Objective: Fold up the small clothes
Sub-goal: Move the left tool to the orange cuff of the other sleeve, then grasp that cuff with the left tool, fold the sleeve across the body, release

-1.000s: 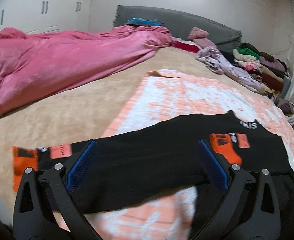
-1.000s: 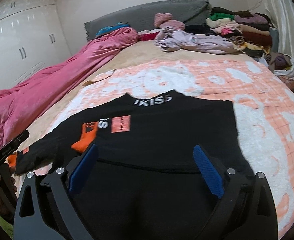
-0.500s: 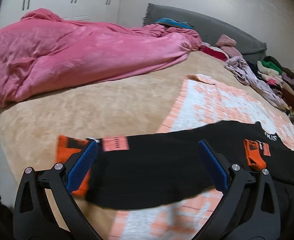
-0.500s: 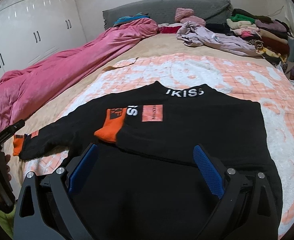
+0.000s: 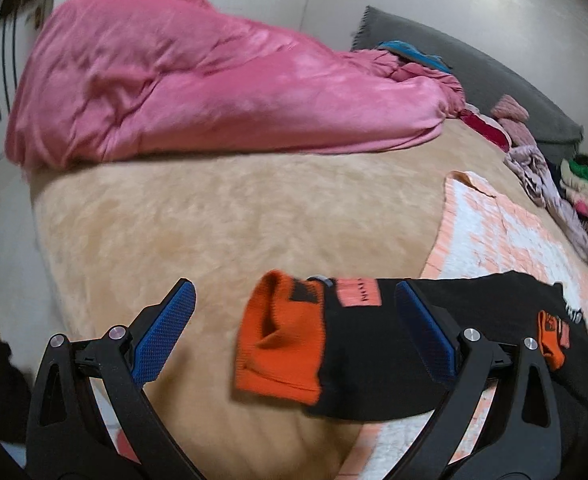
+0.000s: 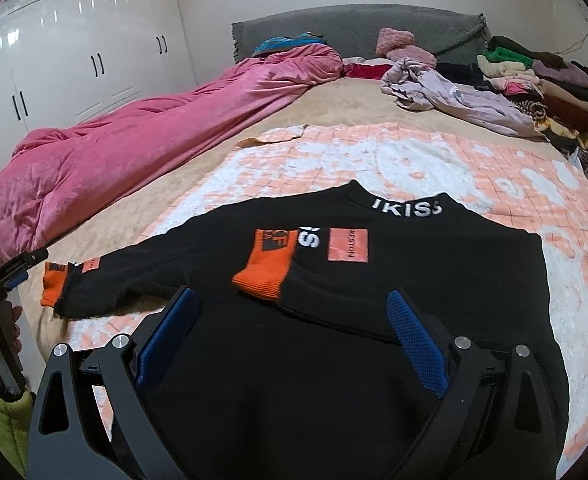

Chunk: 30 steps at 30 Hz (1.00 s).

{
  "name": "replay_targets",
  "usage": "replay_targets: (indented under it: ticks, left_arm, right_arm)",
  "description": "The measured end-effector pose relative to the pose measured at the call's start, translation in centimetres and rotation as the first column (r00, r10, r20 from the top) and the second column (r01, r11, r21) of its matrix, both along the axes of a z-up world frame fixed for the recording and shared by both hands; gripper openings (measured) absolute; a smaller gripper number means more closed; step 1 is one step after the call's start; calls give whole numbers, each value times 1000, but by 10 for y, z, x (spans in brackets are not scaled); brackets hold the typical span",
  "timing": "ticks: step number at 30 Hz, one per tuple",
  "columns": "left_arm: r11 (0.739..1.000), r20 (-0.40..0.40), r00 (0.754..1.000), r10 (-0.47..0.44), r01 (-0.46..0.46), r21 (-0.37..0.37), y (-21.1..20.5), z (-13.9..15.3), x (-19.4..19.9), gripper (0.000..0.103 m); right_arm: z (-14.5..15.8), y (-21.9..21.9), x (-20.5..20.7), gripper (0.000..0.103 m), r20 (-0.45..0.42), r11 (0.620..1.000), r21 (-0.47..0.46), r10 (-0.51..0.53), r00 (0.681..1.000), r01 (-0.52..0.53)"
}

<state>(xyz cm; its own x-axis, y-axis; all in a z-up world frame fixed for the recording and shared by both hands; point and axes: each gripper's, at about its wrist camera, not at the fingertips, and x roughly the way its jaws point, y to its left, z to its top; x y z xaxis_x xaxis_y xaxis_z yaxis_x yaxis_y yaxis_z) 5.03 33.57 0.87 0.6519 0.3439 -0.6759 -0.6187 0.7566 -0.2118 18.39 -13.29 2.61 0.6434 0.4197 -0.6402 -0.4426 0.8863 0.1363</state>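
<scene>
A black sweater (image 6: 414, 272) with white letters at the collar lies flat on the peach-and-white blanket (image 6: 374, 160). One sleeve is folded across the chest, its orange cuff (image 6: 265, 268) pointing at me. The other sleeve stretches out left onto the tan bedcover and ends in an orange cuff (image 5: 277, 352). My left gripper (image 5: 294, 336) hovers open just over that cuff, with nothing between its blue pads. It also shows at the left edge of the right wrist view, where the left gripper (image 6: 21, 268) is held by a hand. My right gripper (image 6: 294, 340) stands open above the sweater's lower body.
A crumpled pink duvet (image 5: 197, 92) covers the bed's far left. A lilac garment (image 6: 454, 96) and a stack of folded clothes (image 6: 542, 84) lie by the grey headboard (image 6: 354, 28). White wardrobes (image 6: 73, 52) stand on the left. The bed's edge drops off at lower left.
My left gripper has swung left along the outstretched sleeve, from over the black body to the orange cuff. The right gripper stayed open over the sweater's lower body, its view shifting slightly.
</scene>
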Motion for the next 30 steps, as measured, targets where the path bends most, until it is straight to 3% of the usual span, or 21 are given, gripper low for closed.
replay_targets:
  ticks: [7,13,15,24,26,28,30]
  left_arm:
    - [997,-2,1000,18,-18,-79,18,-17,-6,93]
    - [990,-10,1000,-18,17,-137,20,-32,-1,93]
    - [989,0,999,-43,42,-143,16,-33,2,89]
    - [970,35,995,-97,103,-221,11,-45,13,47]
    - [966,40,994,-98,104,-238,12,-47,13,27]
    - [962,53,994,-95,106,-252,14,-48,12,14]
    - [955,97,991,-95,118,-273,14,-45,9,12]
  right_arm:
    - [8,21,-3,96,26,999,-20,47,999,-46]
    - [0,36,-6,96,5,997,-17,70,998,-70]
    - [-5,38,-7,96,-7,997,-17,71,997,-71]
    - [-27,36,-6,96,-56,998,-27,48,997,-49]
    - [-30,35,-5,96,-62,999,-29,41,997,-43]
    - [-33,36,-5,96,-68,999,-28,41,997,-43]
    - [-35,36,-6,96,-72,999,-30,43,996,-45]
